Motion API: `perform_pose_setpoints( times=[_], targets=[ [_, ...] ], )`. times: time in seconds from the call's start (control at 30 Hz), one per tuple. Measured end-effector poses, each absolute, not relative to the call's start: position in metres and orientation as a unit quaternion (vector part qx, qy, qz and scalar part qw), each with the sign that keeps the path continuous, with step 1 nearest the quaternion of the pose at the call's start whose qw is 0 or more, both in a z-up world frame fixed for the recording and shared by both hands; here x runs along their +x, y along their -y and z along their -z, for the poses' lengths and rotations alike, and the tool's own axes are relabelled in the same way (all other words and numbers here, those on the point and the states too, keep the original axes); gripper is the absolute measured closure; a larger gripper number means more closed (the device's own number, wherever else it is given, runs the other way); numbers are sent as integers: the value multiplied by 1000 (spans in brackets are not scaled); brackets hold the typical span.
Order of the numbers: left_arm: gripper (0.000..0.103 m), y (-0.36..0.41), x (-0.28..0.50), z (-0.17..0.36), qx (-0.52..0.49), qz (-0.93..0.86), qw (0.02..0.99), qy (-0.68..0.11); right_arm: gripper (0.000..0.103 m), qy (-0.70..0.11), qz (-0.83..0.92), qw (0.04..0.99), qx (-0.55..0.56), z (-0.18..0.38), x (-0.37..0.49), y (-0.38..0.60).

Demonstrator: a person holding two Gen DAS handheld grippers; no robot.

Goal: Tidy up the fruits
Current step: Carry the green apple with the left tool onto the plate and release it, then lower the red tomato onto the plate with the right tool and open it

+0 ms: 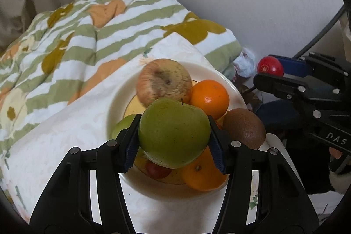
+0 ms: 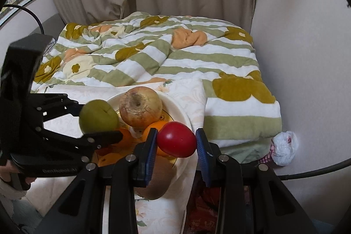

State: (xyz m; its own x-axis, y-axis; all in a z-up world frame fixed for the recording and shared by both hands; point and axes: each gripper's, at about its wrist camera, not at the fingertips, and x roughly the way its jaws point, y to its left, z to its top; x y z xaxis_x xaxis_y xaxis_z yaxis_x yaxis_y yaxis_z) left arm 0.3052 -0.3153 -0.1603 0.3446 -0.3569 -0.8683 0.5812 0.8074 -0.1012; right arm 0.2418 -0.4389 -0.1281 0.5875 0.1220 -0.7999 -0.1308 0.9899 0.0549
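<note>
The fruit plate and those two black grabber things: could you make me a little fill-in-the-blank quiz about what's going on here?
1. The left gripper is clamped on a ____ apple.
2. The right gripper holds a small, smooth ____ fruit.
3. The wrinkled apple, an orange and a kiwi sit on a white ____.
4. Behind the fruit lies a ____ blanket with a flower pattern.

Missing words: green; red; plate; striped

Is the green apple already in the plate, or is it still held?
Held: left hand-held gripper clamps the green apple above the plate.
</note>
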Motion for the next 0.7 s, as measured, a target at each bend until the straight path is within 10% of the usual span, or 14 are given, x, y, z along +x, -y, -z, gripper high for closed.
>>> perform_pose_setpoints(
  times=[0.2,0.3,0.7],
  targets=[
    [37,316,304,160,117,287,809,-499,71,-446,-64,893,5,127,240,442],
    [0,311,302,151,108,291,817,-486,71,-445,-61,893,7,126,238,441],
    [0,268,288,121,100,257,840,-467,71,-445,-80,892,-7,120,237,422]
  ],
)
